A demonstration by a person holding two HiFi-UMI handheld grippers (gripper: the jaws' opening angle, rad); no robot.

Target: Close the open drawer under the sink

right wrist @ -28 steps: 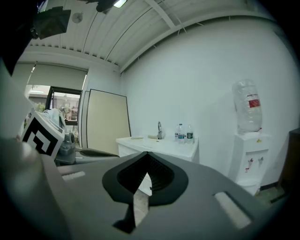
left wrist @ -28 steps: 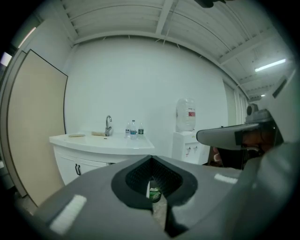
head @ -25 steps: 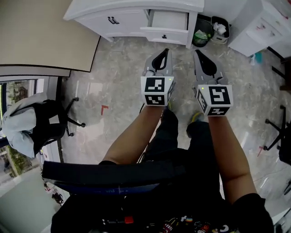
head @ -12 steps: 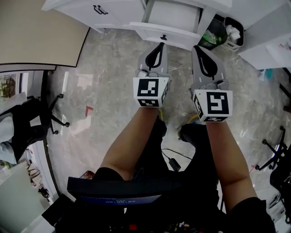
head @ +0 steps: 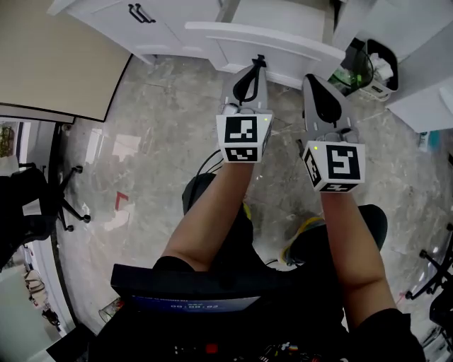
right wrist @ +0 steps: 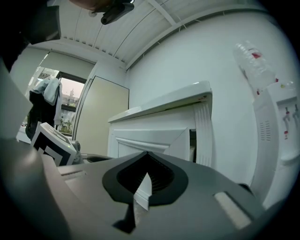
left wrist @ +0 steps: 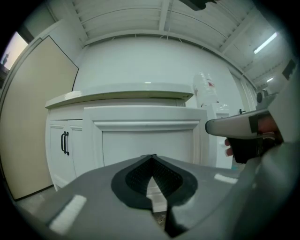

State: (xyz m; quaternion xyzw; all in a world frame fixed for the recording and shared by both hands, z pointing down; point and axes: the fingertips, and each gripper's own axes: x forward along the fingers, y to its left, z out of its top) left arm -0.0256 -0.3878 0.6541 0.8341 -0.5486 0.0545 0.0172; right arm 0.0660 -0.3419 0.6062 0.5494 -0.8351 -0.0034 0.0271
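Observation:
The open drawer (head: 263, 39) juts out of the white sink cabinet (head: 173, 25) at the top of the head view. Its panelled front (left wrist: 147, 140) fills the middle of the left gripper view. My left gripper (head: 258, 63) is shut and empty, its tip right at the drawer front's lower edge; I cannot tell whether it touches. My right gripper (head: 312, 80) is shut and empty too, a little lower and to the right of the drawer's right corner. The right gripper view shows the drawer front (right wrist: 150, 138) at an angle, with the left gripper's marker cube (right wrist: 52, 140) beside it.
A black bin (head: 367, 62) with litter stands right of the cabinet, beside a white unit (head: 425, 42). The cabinet doors carry black handles (head: 140, 12). A beige panel (head: 49, 49) lies at the left. A water dispenser (right wrist: 281, 126) with a bottle (right wrist: 255, 65) stands at the right.
The person has stepped closer to the cabinet. Both grippers have moved forward, and the drawer front now lies just ahead of the left gripper's tip.

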